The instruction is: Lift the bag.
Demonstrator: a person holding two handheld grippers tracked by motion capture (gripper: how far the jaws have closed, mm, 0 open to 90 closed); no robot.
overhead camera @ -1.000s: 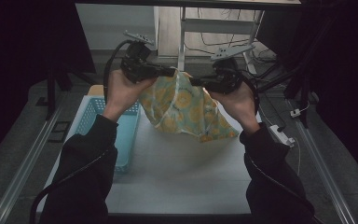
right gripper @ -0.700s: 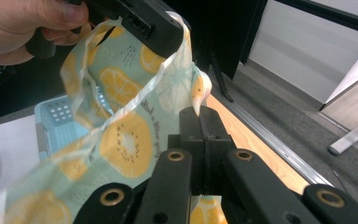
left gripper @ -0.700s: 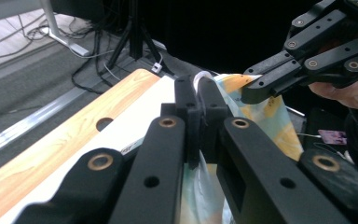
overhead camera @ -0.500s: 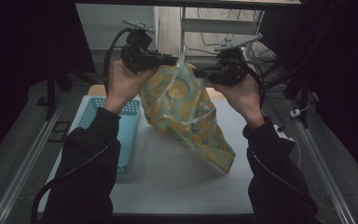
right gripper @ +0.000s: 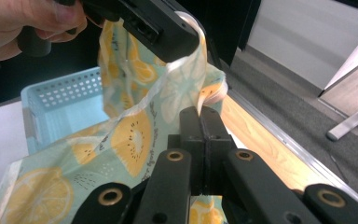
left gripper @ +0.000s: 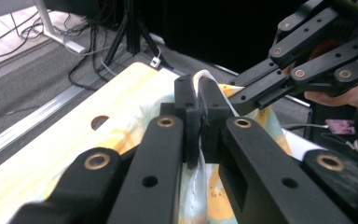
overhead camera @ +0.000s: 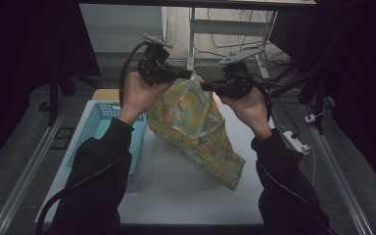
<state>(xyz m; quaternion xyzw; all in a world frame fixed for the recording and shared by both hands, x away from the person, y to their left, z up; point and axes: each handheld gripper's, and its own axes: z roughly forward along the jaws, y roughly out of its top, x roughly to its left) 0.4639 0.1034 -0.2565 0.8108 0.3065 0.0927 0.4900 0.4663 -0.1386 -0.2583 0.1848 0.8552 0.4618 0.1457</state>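
I hold the fruit-print bag [overhead camera: 196,127] aloft, left fingers [left gripper: 199,100] and right fingers [right gripper: 204,123] clamped on its top edge; thin plastic could slip, dropping toward the basket [overhead camera: 95,129] at eight o'clock.

The fabric bag [overhead camera: 196,127] hangs between the left gripper [overhead camera: 188,75] and right gripper [overhead camera: 204,86] above the table's [overhead camera: 176,196] far middle, its lower corner apparently touching the surface toward the right, with the basket [overhead camera: 103,127] at the table's left edge.
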